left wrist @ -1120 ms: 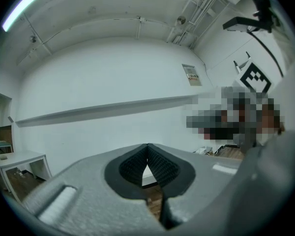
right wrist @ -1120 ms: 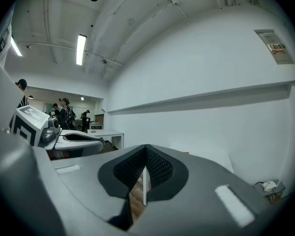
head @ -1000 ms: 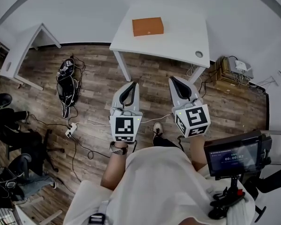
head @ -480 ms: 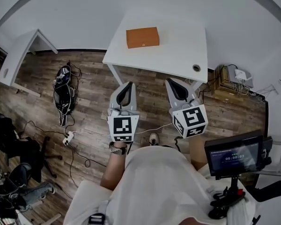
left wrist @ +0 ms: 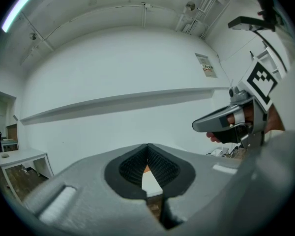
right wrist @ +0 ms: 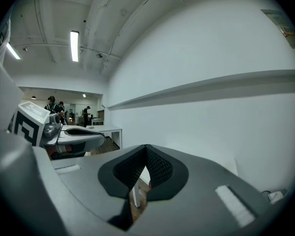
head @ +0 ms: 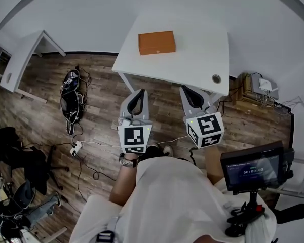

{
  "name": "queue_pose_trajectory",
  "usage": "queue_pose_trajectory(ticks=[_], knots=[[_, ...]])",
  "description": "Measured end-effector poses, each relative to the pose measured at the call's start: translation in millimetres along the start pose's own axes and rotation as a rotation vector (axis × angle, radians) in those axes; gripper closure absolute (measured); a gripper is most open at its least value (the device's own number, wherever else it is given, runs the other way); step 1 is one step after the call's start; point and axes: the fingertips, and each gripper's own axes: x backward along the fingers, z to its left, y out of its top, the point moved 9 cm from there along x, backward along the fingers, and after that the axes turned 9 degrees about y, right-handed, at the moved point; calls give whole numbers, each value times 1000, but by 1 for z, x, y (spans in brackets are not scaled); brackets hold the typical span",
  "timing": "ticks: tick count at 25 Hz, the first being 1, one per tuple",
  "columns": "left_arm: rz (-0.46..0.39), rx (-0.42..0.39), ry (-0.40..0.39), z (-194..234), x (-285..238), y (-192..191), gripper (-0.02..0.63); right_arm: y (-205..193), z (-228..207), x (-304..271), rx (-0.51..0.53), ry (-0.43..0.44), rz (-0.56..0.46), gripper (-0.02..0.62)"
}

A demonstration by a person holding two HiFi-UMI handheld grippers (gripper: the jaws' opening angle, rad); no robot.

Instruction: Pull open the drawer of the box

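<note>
The orange box (head: 156, 42) lies flat on the far part of a white table (head: 197, 59), and no drawer shows pulled out. My left gripper (head: 139, 94) and right gripper (head: 188, 90) are held side by side over the wood floor, just short of the table's near edge, pointing at it. Both are shut with nothing between the jaws. In the left gripper view a sliver of the orange box (left wrist: 145, 169) shows through the gap under the shut left gripper (left wrist: 147, 149). The right gripper view shows the shut right gripper (right wrist: 146, 150) against a white wall.
A second white table (head: 20, 59) stands at the far left. A black bag (head: 71, 92) and a power strip (head: 76, 148) with cables lie on the floor to the left. A cardboard box with devices (head: 258, 87) sits right of the table, and a monitor (head: 251, 168) is near my right side.
The person has stepped forward: the table and orange box now lie closer under the head view, and both grippers have come nearer the table's edge. The jaws stay shut.
</note>
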Motion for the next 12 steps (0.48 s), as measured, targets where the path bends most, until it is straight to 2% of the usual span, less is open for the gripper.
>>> queue_pose_trajectory(ticks=[12], knots=[[10, 11, -21, 4, -41, -22, 601, -14, -26, -29, -17, -40, 25, 594]])
